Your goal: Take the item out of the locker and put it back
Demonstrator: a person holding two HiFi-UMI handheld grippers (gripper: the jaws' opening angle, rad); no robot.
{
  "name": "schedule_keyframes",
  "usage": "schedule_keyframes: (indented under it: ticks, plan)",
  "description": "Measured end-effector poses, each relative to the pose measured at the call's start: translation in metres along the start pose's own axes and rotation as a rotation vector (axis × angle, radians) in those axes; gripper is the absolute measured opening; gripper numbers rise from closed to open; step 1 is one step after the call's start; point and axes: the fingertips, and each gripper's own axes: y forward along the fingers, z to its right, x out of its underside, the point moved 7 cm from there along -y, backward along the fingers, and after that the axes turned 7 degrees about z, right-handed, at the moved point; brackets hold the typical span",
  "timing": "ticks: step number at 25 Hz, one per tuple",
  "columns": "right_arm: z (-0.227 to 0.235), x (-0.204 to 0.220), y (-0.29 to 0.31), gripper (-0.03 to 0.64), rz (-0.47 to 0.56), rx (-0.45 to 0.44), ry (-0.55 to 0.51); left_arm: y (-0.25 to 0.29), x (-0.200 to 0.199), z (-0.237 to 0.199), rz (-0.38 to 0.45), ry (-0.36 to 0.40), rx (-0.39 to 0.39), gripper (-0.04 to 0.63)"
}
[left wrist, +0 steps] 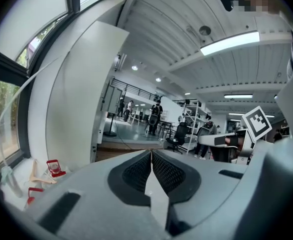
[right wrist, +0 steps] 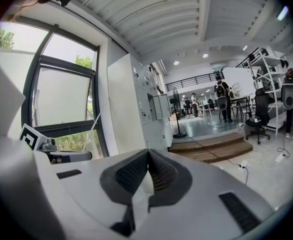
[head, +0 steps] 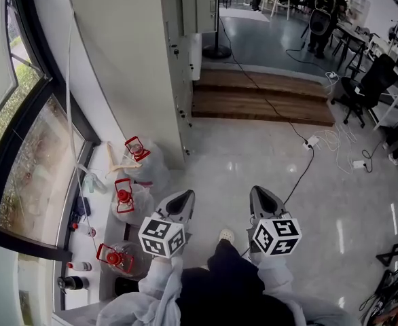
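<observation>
A bank of grey-white lockers [head: 185,39] stands ahead of me, across a stretch of glossy floor; its broad plain side panel [head: 117,66] faces the window. The same lockers [right wrist: 151,114] fill the middle of the right gripper view, and their side panel [left wrist: 76,109] is on the left of the left gripper view. No item from the locker is in view. My left gripper [head: 185,197] and right gripper [head: 259,194] are held side by side, both pointing at the lockers. The left gripper [left wrist: 151,152] and the right gripper [right wrist: 147,152] are each shut with nothing between the pads.
A window sill at the left carries clear bags with red parts [head: 136,149] and small bottles. Wooden steps [head: 260,97] lie beyond the lockers. Cables and a power strip [head: 312,141] run over the floor. A fan stand [head: 217,49], office chairs [head: 362,90] and a person [head: 324,12] are farther back.
</observation>
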Motion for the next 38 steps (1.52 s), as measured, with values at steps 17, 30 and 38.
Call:
schedule_keyframes:
  ticks: [17, 30, 38]
  plan:
    - [0.1, -0.021, 0.136, 0.112, -0.021, -0.059, 0.007, 0.155, -0.02, -0.033, -0.012, 0.026, -0.022, 0.014]
    - [0.154, -0.027, 0.18, 0.449, -0.001, -0.087, 0.027, 0.218, -0.017, -0.032, -0.021, 0.02, -0.048, 0.014]
    - [0.166, -0.02, 0.179, 0.448, -0.025, -0.13, 0.046, 0.227, -0.014, -0.031, -0.044, 0.022, -0.064, 0.014]
